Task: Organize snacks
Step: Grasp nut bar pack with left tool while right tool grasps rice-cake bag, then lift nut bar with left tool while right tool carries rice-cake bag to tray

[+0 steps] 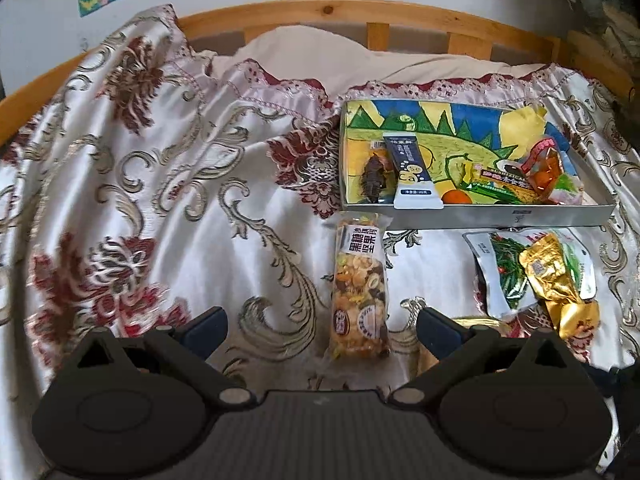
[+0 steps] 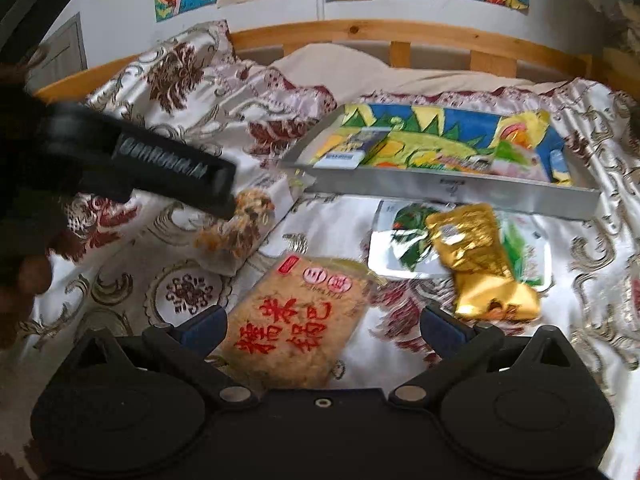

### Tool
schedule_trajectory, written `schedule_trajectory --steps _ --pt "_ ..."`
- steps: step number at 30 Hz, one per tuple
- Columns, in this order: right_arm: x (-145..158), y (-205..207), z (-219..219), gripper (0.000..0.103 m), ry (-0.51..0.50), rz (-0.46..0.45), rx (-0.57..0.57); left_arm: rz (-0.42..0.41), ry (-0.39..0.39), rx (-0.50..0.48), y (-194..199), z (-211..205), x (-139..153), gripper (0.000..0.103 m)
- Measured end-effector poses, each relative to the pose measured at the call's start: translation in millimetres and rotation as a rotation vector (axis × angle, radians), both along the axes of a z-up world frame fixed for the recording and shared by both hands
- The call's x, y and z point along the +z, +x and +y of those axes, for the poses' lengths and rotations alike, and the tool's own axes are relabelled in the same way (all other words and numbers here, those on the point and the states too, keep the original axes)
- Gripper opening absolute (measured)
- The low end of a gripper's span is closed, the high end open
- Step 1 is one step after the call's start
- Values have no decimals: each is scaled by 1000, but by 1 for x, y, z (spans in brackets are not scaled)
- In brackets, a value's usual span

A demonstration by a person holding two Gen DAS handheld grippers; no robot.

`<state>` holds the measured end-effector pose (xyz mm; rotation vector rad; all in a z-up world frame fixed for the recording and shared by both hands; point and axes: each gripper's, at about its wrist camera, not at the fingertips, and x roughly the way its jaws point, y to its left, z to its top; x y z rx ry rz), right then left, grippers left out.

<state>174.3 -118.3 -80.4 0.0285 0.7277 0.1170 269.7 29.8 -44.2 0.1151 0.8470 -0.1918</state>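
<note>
Left gripper (image 1: 320, 326), jaws apart and empty, hovers over the floral satin bedspread (image 1: 140, 200); the long clear-wrapped nut bar (image 1: 360, 288) lies between its fingers, just ahead. Beyond it sits the shallow silver tray lined with a crayon drawing (image 1: 480, 216), already holding several snacks. Right gripper (image 2: 322, 330), jaws likewise apart, straddles the flat tan rice-cracker packet with red lettering (image 2: 296, 320). Ahead to its right, the crumpled gold foil pouch (image 2: 476, 260) rests on a white-and-green vegetable pouch (image 2: 404, 256). Judged step: collecting loose snacks; next, close on a packet and carry it to the tray.
</note>
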Motion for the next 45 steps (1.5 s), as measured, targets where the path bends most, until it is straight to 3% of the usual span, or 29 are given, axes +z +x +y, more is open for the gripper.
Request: schedule_trajectory --steps 9,12,18,20,23,29,34,45 --pt "-16 17 7 102 72 41 -1 33 -39 -40 31 -4 -20 102" --pt "-23 22 12 102 74 54 -1 45 -67 -44 38 -2 -25 97" --pt "-28 25 21 102 30 38 4 72 -111 -61 46 -1 -31 73" --pt "-29 24 22 102 22 32 0 90 -125 -75 47 -2 -33 56" --pt "-30 22 22 96 13 19 -4 125 -145 -90 46 -2 -37 40" --pt "-26 16 15 81 33 -1 -35 170 -152 -42 45 -2 -32 38" --pt "-23 11 15 79 4 -21 -42 173 -215 13 41 3 -26 38" --pt "-15 -19 18 76 -147 -88 -10 132 -237 16 19 -1 -10 38"
